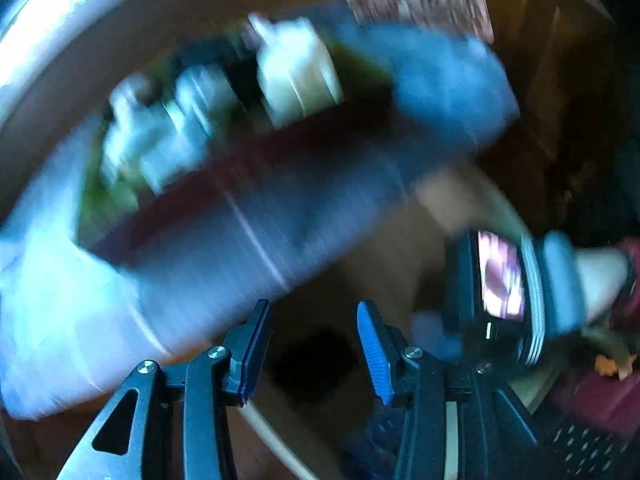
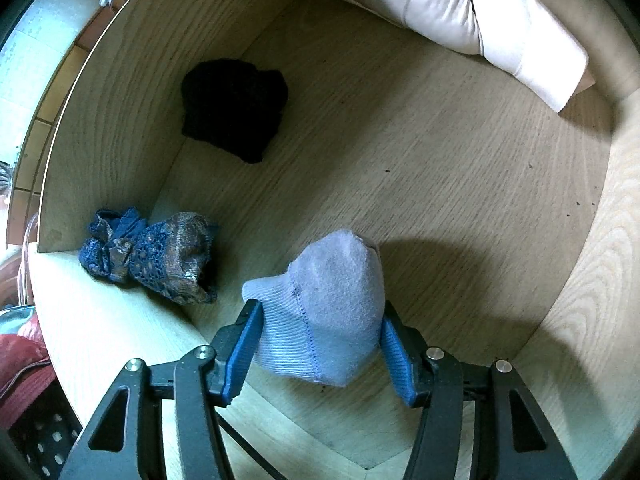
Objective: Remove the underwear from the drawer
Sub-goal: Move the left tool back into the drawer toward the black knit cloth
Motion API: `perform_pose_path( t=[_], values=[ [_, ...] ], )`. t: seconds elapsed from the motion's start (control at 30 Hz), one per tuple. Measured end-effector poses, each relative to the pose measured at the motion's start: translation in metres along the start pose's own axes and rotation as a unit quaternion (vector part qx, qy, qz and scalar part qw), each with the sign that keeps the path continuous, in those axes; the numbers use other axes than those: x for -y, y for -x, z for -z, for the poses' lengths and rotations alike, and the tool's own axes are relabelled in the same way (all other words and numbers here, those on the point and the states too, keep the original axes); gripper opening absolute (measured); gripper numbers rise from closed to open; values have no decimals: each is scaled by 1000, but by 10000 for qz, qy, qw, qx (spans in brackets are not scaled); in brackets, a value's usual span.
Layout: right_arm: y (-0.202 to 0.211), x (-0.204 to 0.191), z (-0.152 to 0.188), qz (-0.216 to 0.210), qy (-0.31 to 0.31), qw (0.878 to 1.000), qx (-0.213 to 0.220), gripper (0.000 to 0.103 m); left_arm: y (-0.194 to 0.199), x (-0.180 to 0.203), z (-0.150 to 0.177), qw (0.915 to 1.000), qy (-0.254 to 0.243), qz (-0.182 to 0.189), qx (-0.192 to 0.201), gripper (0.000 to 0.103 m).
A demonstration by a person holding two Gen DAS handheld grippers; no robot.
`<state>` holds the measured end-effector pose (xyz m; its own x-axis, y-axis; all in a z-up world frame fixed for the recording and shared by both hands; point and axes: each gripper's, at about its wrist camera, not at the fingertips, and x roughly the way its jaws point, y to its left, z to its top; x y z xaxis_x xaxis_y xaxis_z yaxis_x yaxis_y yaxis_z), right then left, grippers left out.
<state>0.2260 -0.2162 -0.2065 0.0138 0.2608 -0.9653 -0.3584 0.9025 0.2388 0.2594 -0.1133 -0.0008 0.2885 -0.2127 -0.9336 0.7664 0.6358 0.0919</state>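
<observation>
Left gripper [image 1: 314, 354]: its two fingers stand apart with nothing between them; only a dark blurred floor shows in the gap. The whole left wrist view is smeared, so most shapes there cannot be told.
Other gripper in left view: at the right edge, a dark body with a small bright screen [image 1: 502, 280], held by a hand [image 1: 600, 280]; this is blurred too.
Drawer [image 2: 440, 184]: a pale wood box seen from above in the right wrist view, with its floor mostly bare.
Patterned bundle [image 2: 150, 256]: blue and brown cloth, crumpled, lying in the left corner of the drawer, against the wall.
Black item [image 2: 234, 110]: a dark soft lump, farther back on the left, touching the side wall.
Light blue garment [image 2: 324, 312]: a knitted piece, folded into a thick wad, in the near middle of the drawer; whether it touches the floor I cannot tell.
Right gripper [image 2: 320, 340]: its blue pads press on both sides of the light blue garment, so it is pinching it.
Cream bundle [image 2: 472, 20]: pale folded cloth with a dark seam, at the far right of the drawer, well apart from the gripper.
</observation>
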Motion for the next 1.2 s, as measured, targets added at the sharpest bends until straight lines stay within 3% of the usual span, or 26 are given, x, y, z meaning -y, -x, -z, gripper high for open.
perform_pose_path(
  t=[0.17,0.47,0.7,0.97,1.2],
  values=[
    [0,-1,-1,-9,-19,10000,14,58,-52,10,28,9987,314,38,-392,44],
    [-2,-3,-2,-34,-24,10000,-14,60,-107,17,34,9959,254,-529,-684,44],
    [-2,-5,-2,-29,-16,10000,0,60,-115,16,29,9960,141,-586,-662,45],
    [-6,-10,-2,4,-34,10000,-32,62,-99,22,35,9952,24,-813,-545,45],
    [-8,-9,-2,18,-6,10000,-36,62,-117,32,29,9892,-342,-962,-1049,49]
  ],
)
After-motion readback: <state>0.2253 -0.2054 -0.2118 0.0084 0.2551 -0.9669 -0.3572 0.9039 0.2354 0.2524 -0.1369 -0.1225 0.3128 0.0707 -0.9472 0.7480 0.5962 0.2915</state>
